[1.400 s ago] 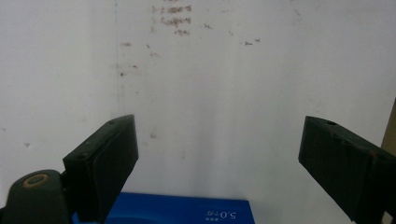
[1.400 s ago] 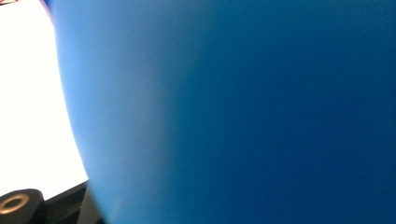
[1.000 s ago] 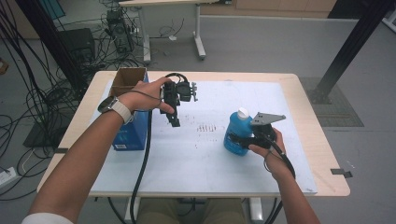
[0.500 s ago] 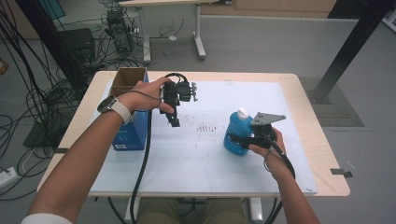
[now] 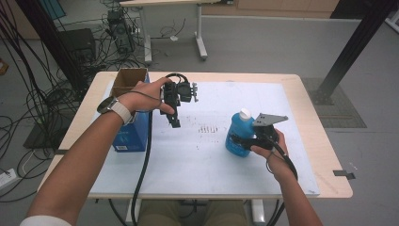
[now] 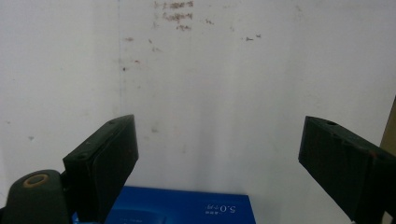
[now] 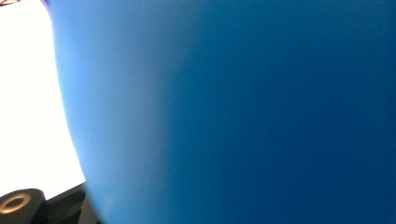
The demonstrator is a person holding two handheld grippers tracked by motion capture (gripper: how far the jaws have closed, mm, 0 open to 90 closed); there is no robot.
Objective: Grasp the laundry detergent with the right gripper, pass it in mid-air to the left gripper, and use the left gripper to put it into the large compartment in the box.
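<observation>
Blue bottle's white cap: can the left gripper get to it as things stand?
Probably yes. The left gripper is open and holds nothing, the white sheet between looks bare, and the right gripper clamps the blue bottle low, leaving the white cap exposed.

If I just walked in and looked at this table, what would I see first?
Probably the blue bottle with its white cap, standing on the white mat toward the right side of the table, with the right gripper clamped on it. Next, the left gripper, held above the mat with its jaws open and nothing between them. Beside it, at the table's left edge, stands a blue box with an open cardboard top.
</observation>
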